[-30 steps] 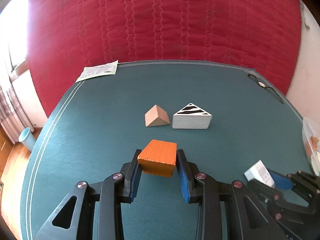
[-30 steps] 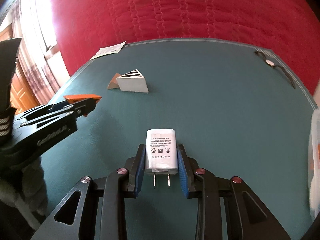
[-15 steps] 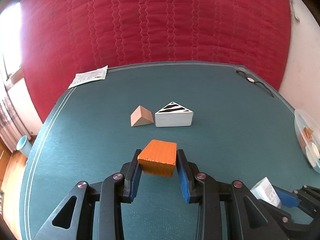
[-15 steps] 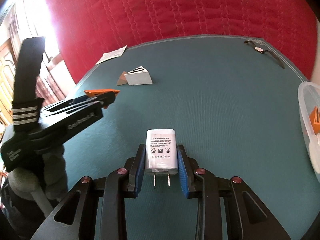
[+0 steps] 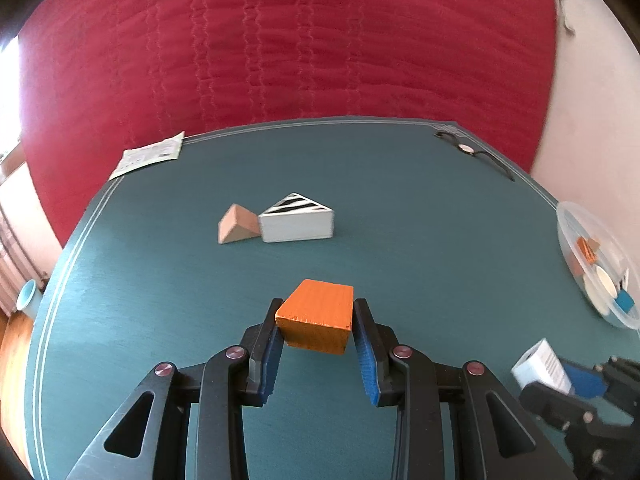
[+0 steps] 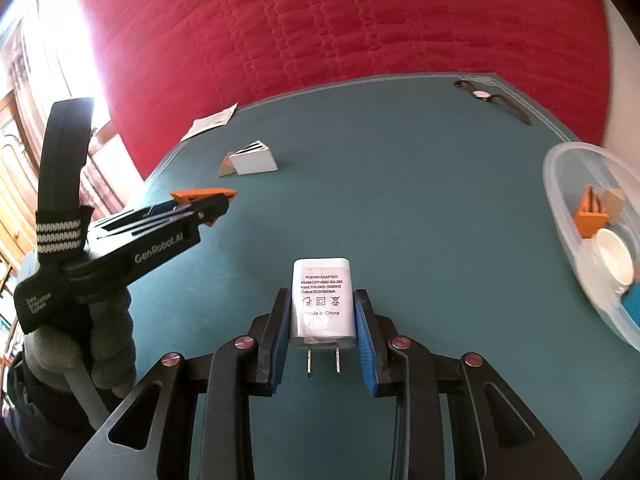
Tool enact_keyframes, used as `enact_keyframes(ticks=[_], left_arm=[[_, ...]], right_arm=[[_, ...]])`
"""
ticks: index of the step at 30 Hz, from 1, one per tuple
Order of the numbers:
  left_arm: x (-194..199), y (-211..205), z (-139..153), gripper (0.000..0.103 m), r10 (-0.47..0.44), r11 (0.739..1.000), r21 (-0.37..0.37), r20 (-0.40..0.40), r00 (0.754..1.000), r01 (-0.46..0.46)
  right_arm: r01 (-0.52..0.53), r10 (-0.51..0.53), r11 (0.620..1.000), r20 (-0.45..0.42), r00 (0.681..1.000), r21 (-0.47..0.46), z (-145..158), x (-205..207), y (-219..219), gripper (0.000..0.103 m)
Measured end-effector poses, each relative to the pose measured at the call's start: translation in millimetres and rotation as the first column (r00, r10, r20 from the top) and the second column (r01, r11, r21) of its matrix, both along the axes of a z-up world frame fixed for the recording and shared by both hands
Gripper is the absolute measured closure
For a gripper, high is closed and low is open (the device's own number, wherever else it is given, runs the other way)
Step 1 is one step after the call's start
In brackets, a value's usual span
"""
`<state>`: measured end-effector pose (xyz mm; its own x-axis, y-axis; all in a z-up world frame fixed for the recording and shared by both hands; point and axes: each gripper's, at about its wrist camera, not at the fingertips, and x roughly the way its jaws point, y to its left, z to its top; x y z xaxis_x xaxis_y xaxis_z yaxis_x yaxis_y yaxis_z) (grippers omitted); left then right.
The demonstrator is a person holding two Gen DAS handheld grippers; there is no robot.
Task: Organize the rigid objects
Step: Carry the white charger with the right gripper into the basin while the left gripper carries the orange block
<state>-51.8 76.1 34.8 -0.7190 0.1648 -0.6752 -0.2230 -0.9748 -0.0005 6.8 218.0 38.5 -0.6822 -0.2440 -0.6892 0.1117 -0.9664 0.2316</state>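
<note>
My left gripper (image 5: 316, 320) is shut on an orange block (image 5: 316, 314) and holds it above the teal table (image 5: 400, 208). It also shows at the left of the right wrist view (image 6: 212, 204). My right gripper (image 6: 322, 312) is shut on a white power adapter (image 6: 322, 302), prongs toward the camera; the adapter also shows in the left wrist view (image 5: 540, 368). A clear plastic container (image 6: 560, 184) with several small objects sits at the right. A tan wedge (image 5: 236, 229) and a striped white triangular block (image 5: 298, 224) lie touching mid-table.
A paper leaflet (image 5: 150, 155) lies at the table's far left corner. A wristwatch (image 6: 490, 98) lies at the far right edge. A red quilted cover (image 5: 280, 48) rises behind the table. A light blue bin (image 5: 28, 300) stands on the floor at the left.
Both grippers have swung to the right with their objects still held. The clear container has come further into both views, and the two triangular blocks have shifted left.
</note>
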Motion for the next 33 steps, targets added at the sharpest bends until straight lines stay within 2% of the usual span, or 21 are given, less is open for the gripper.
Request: enact_keyframes(ticks=[9, 18, 33], left_arm=[[11, 19, -1, 0.068, -0.062, 0.998, -0.009, 0.007, 0.998, 0.062], [24, 40, -2, 0.068, -0.116, 0.993, -0.018, 0.021, 0.993, 0.116], [44, 82, 10, 0.068, -0.187, 0.982, 0.008, 0.031, 0.982, 0.187]], right_arm=[[0.059, -0.059, 0.998, -0.023, 0.998, 0.009, 9, 10, 29, 0.072], [0.168, -0.165, 0.985, -0.061, 0.984, 0.049, 24, 27, 80, 0.072], [0.426, -0.411, 0.899, -0.141, 0.901, 0.102, 46, 48, 185, 0.072]])
